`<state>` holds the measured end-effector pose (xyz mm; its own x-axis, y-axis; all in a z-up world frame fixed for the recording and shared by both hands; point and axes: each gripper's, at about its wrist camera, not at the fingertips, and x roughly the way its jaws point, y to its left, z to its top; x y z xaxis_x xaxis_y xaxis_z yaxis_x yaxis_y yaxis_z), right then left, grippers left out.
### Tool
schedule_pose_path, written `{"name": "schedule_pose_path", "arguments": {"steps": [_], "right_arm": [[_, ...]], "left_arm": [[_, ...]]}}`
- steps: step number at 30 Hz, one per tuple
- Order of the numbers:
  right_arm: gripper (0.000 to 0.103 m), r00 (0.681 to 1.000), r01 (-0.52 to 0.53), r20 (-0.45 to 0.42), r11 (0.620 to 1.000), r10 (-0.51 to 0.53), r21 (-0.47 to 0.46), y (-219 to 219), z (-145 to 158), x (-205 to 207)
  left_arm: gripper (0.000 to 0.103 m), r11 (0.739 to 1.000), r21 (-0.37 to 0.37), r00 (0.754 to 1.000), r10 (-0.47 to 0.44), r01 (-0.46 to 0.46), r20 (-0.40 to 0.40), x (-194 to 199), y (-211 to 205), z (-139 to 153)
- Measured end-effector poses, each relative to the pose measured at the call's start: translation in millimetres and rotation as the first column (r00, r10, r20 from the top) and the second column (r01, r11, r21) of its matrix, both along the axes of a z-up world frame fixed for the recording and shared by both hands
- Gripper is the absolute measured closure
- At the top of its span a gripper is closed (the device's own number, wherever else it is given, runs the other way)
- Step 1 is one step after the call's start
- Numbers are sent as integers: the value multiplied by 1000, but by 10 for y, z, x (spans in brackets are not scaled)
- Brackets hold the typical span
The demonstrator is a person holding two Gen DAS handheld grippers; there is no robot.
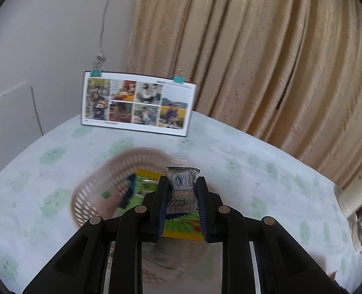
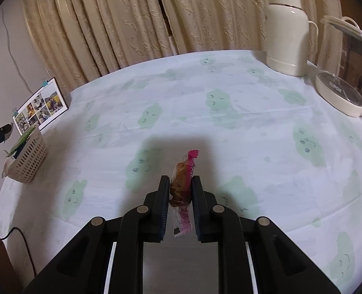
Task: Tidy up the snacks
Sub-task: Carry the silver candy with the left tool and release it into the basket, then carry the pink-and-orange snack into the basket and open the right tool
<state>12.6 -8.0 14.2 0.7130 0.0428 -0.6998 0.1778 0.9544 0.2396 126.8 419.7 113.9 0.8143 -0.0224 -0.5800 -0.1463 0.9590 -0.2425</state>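
Black fingers of the left gripper (image 1: 182, 186) squeeze a grey Denmas snack packet (image 1: 182, 189) above the pink basket (image 1: 87, 196), which already holds green packets (image 1: 144, 186). I think the next move is to let go so it drops in. Off to the side, the right gripper (image 2: 180, 186) pinches a pink-wrapped biscuit (image 2: 182, 181) over the tablecloth (image 2: 229, 122), far from the basket (image 2: 28, 159).

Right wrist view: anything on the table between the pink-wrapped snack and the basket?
Nothing. In the right wrist view, only bare cloud-print tablecloth lies between the pink-wrapped snack held in the right gripper and the basket at far left.
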Motion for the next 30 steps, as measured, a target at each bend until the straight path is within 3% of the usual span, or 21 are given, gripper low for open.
{"name": "schedule_pose_path", "arguments": {"steps": [6, 8, 10, 19, 30], "right_arm": [[87, 1000, -27, 3, 1000, 27, 7, 124, 40, 63], [87, 999, -35, 4, 999, 35, 5, 164, 48, 75], [87, 999, -51, 9, 999, 51, 4, 231, 75, 97], [87, 979, -197, 50, 980, 196, 29, 722, 281, 349], [87, 882, -462, 157, 880, 444, 109, 1787, 633, 791]], "left_arm": [[77, 999, -39, 999, 19, -20, -30, 67, 204, -79], [56, 996, -79, 998, 42, -46, -41, 79, 308, -116], [48, 992, -101, 996, 78, -81, -33, 61, 405, -134], [48, 985, -114, 991, 131, -133, -26, -3, 575, -133], [48, 972, -37, 973, 232, -232, 5, -122, 655, -83]]}}
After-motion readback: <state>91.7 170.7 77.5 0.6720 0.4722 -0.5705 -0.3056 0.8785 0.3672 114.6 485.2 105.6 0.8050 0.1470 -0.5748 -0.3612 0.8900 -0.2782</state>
